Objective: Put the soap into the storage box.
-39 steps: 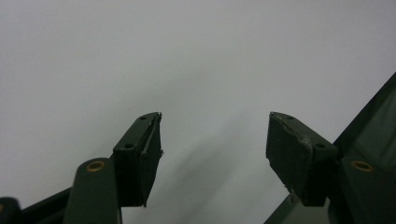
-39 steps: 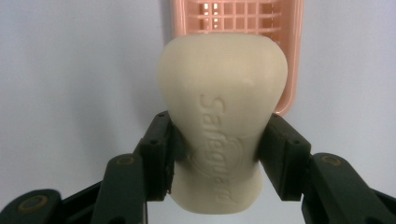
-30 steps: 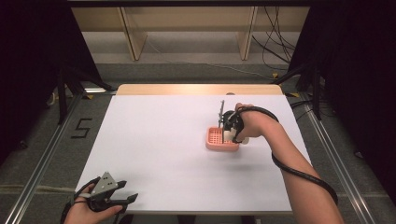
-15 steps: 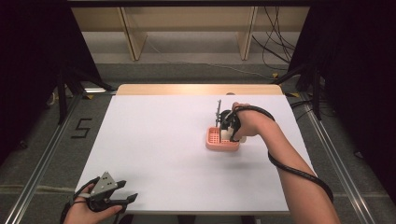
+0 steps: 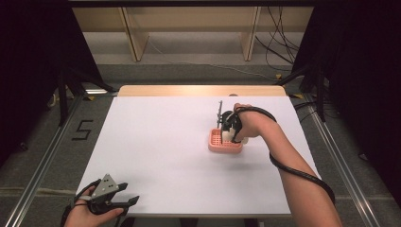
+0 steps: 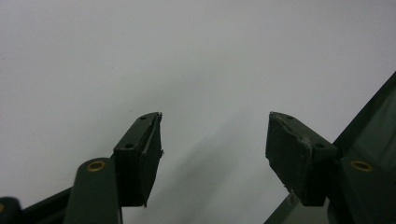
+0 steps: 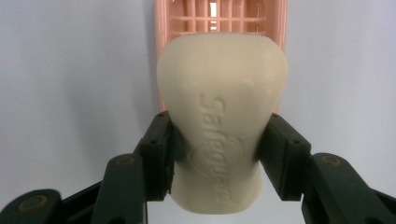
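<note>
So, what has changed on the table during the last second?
Almost nothing. The right gripper stays shut on the soap over the pink tray, perhaps a touch nearer the person. The left gripper rests open at the table's near corner.

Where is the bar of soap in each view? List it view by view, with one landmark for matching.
High view: the bar of soap sits right of centre, over the pink soap dish, in the right gripper.
Left gripper view: not in it.
Right gripper view: centre, clamped between the black fingers, its embossed lettering facing the camera.
Shared landmark: the pink soap dish beyond the soap.
</note>
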